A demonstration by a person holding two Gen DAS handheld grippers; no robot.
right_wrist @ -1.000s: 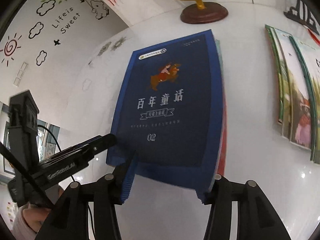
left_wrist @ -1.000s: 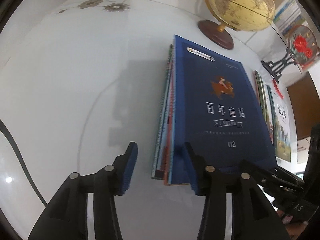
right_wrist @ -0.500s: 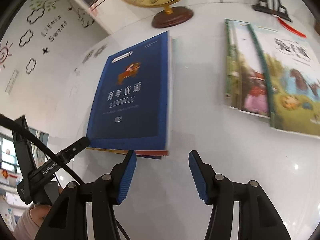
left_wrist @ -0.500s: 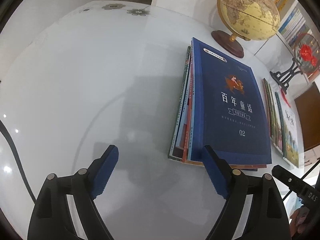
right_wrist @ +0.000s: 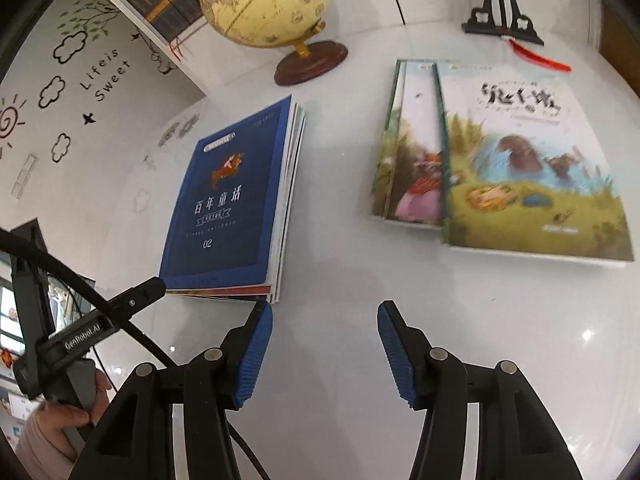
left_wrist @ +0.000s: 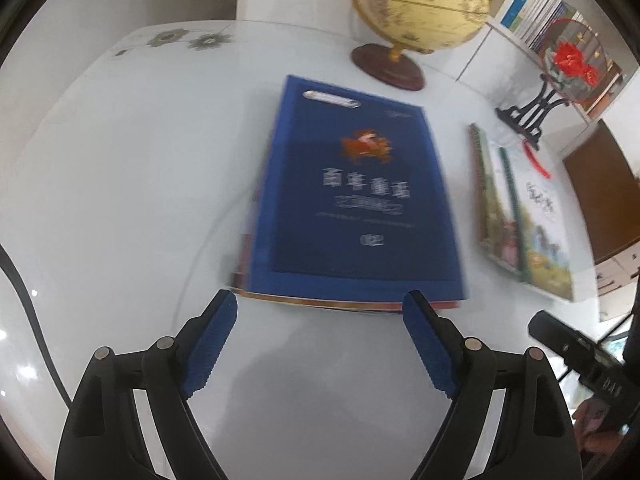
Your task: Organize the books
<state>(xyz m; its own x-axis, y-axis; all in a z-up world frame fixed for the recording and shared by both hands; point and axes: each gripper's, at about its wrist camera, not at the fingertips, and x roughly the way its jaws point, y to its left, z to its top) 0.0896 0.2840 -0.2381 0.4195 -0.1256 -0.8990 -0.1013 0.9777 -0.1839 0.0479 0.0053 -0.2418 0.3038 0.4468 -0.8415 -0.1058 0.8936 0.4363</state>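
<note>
A stack of books topped by a dark blue book lies flat on the white table. To its right lie green picture books, overlapping one another. My left gripper is open, just short of the near edge of the blue stack, with nothing between its blue pads. My right gripper is open over bare table, between the blue stack and the picture books, touching neither. The other hand-held gripper and a person's hand show at the lower left of the right wrist view.
A globe on a wooden base stands behind the blue stack. A black stand with a round red-flower ornament sits at the back right. Bookshelves line the wall behind the table.
Both grippers let go of the blue stack and drew back from it. The left jaws widened. The right gripper swung rightwards, so the picture books came into fuller view.
</note>
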